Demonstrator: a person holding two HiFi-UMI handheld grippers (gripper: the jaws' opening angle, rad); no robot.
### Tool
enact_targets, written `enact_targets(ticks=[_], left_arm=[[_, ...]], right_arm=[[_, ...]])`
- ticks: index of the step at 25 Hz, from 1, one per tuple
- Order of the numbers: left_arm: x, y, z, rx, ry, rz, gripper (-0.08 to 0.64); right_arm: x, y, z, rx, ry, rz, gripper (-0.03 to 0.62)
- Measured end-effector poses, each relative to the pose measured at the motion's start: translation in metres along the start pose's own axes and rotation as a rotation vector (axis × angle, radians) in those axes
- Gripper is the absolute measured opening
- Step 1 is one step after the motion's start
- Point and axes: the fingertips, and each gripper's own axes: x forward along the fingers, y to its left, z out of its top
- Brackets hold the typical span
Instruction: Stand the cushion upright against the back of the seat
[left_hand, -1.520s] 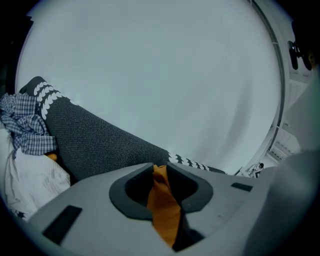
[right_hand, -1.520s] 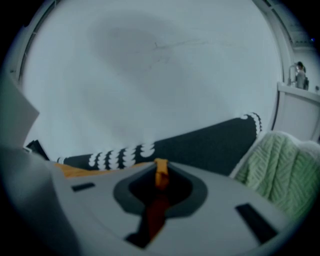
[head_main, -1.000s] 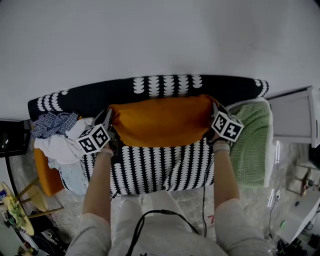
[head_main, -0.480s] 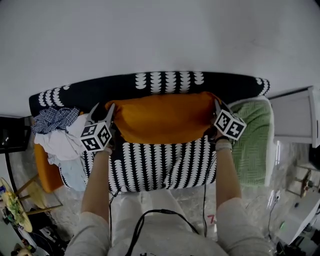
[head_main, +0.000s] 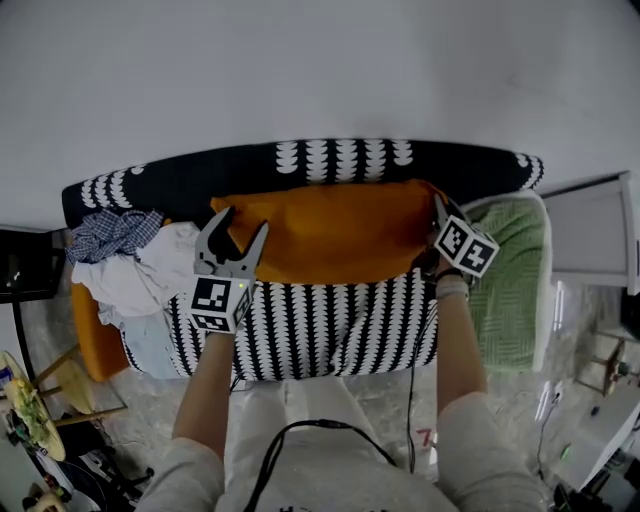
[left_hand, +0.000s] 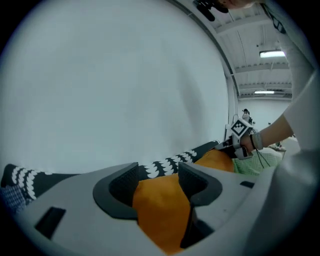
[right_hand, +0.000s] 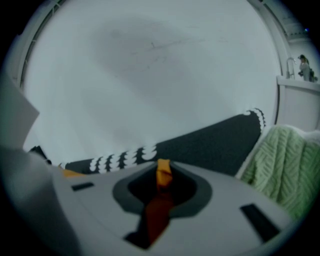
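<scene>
Laundry (head_main: 130, 275) left of cushion (head_main: 335, 230), green blanket (head_main: 505, 290) right, left gripper (head_main: 245, 222) fingers just opened, gripping nothing, right gripper (head_main: 438, 208) clamping cushion corner.

I am holding my left gripper (head_main: 244, 222) up, its jaws having just been opening and now gaping wide, pressing on nothing. My right gripper (head_main: 437, 207) is pinching a fold of the cushion (head_main: 340, 230), jaws almost together. My left forearm (head_main: 205, 390) and right forearm (head_main: 455, 350) are stretching forward, side by side.
</scene>
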Motion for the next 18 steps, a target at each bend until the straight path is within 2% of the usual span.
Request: enact_targets(ticks=[2,4,8,11,18], left_arm=[[-0.002,-0.011,-0.003,-0.068,-0.008,-0.021,0.253],[-0.007,-0.024,-0.01,-0.101,0.001,-0.042,0.253],[-0.016,-0.044,-0.02,-0.099,0.028,-0.075,0.253],[-0.02,-0.044,-0.02,-0.119,0.026,-0.071,0.252],[-0.03,-0.04,-0.014,-0.094,0.019,-0.066,0.252]], right_arm=[[0.0,0.0,0.0,-0.003,-0.006,0.0,0.044],[-0.002,0.002,0.002,-0.001,-0.016,0.011,0.059],[-0.005,0.007,0.006,0.016,-0.024,0.061,0.106],[-0.013,0.006,0.012,0.01,-0.048,0.064,0.151],[-0.038,0.004,0.016,-0.024,-0.1,0.06,0.158]])
